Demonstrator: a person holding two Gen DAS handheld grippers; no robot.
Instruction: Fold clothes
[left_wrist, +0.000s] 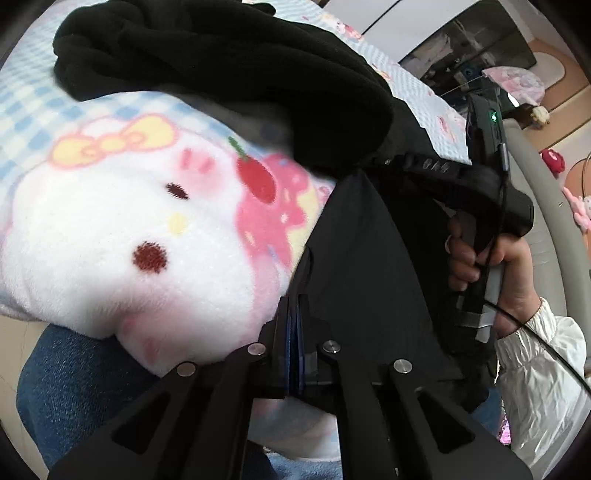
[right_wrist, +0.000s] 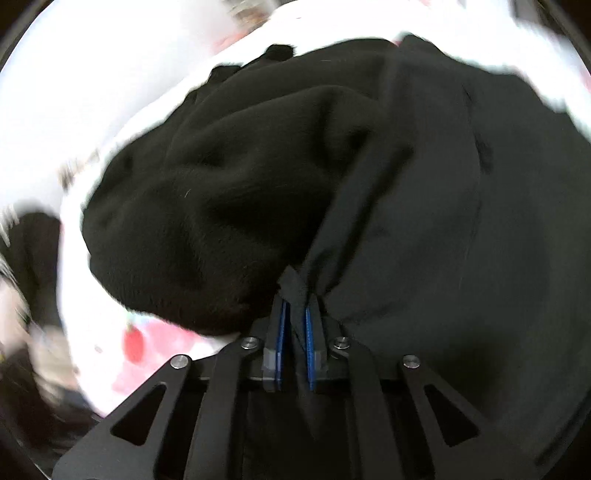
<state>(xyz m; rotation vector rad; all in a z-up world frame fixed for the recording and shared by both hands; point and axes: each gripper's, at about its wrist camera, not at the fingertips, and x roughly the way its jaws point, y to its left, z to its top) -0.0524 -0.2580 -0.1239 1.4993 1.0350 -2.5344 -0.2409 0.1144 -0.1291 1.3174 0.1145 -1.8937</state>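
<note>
1. Left wrist view: the left gripper (left_wrist: 295, 317) has its two blue-padded fingers pressed together, and the edge of a smooth black garment (left_wrist: 362, 266) runs in between them, so it pinches that cloth at its near left corner.
2. The garment spreads from the pinch toward the right and far side, where it meets a heap of fuzzy black fleece (left_wrist: 207, 59) lying further off on the bed.
3. Under both lies a plush blanket (left_wrist: 122, 229) printed with a white cartoon cat face, a yellow bow, a red strawberry and pink patches on a blue check ground.
4. At the right, a hand (left_wrist: 491, 273) in a white sleeve (left_wrist: 543, 350) grips the handle of the right gripper's body (left_wrist: 495, 206), which reaches down into the black cloth; its fingertips are hidden from this side.
5. Blue denim (left_wrist: 74, 380) shows at the near left below the blanket's edge.
6. Right wrist view: the right gripper (right_wrist: 295, 321) is nearly closed, its blue pads squeezing a bunched fold of the smooth black garment (right_wrist: 443, 221) that stands up between them.
7. The fleece part (right_wrist: 221, 214) bulges to the left and far side of the pinch; the blanket (right_wrist: 140, 343), blurred and overexposed, shows its red strawberry at the near left.
</note>
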